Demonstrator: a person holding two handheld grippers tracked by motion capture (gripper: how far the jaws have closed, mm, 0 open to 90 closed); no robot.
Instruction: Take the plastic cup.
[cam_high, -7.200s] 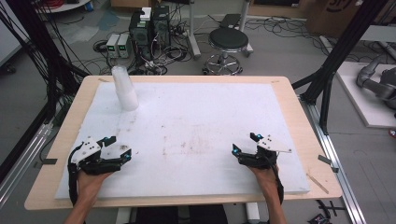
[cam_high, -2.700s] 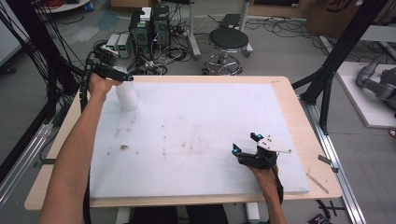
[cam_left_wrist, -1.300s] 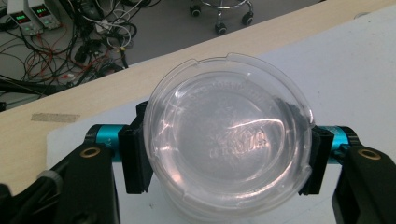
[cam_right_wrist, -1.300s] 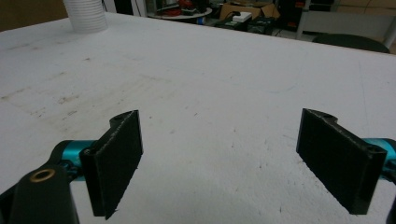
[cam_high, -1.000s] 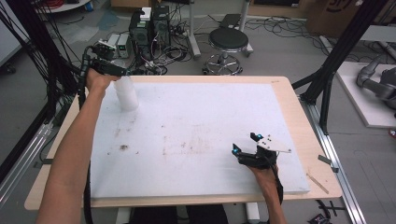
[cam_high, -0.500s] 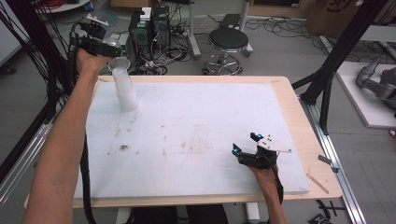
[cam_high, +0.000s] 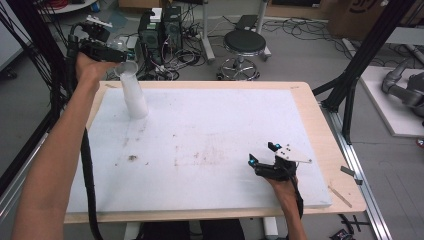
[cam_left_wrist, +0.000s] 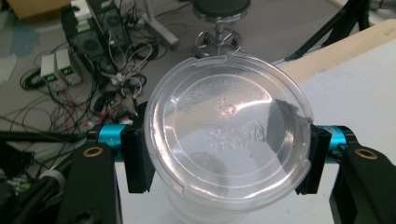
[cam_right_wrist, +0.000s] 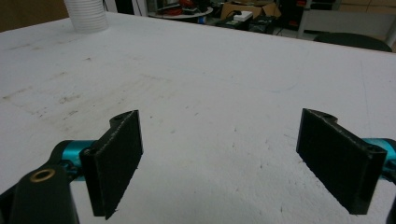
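At the far left corner of the table (cam_high: 310, 105), the left gripper (cam_high: 102, 50) holds a clear plastic cup (cam_high: 126, 68) by its rim. In the left gripper view the cup (cam_left_wrist: 228, 135) sits squarely between the two black jaws, one pad pressing on each side of its mouth. This cup is the top one of a tall stack of white cups (cam_high: 135, 97) that stands on the white mat (cam_high: 210, 150). In the high view the held cup is tilted and appears partly drawn off the stack, though whether it is fully free of the cup beneath cannot be told.

The right gripper (cam_high: 262, 154) rests low on the mat near the front right, well apart from the cups, with its jaws spread wide and nothing between them; the right gripper view shows bare mat between the pads, with the stack (cam_right_wrist: 86, 15) far off at the top left.

Several things could go wrong from here. The cups are thin and nested tightly, so the one below may cling to the held cup and come up with it. Since the held cup is tilted, a sideways pull could drag on the stack and tip it toward the near table edge, with the floor and cables just beyond. The grip is only on the flexible rim: too hard a squeeze could buckle or crack the wall, and too light a hold could let the smooth plastic slip out as the hand moves. The right gripper is too far away to steady the stack.
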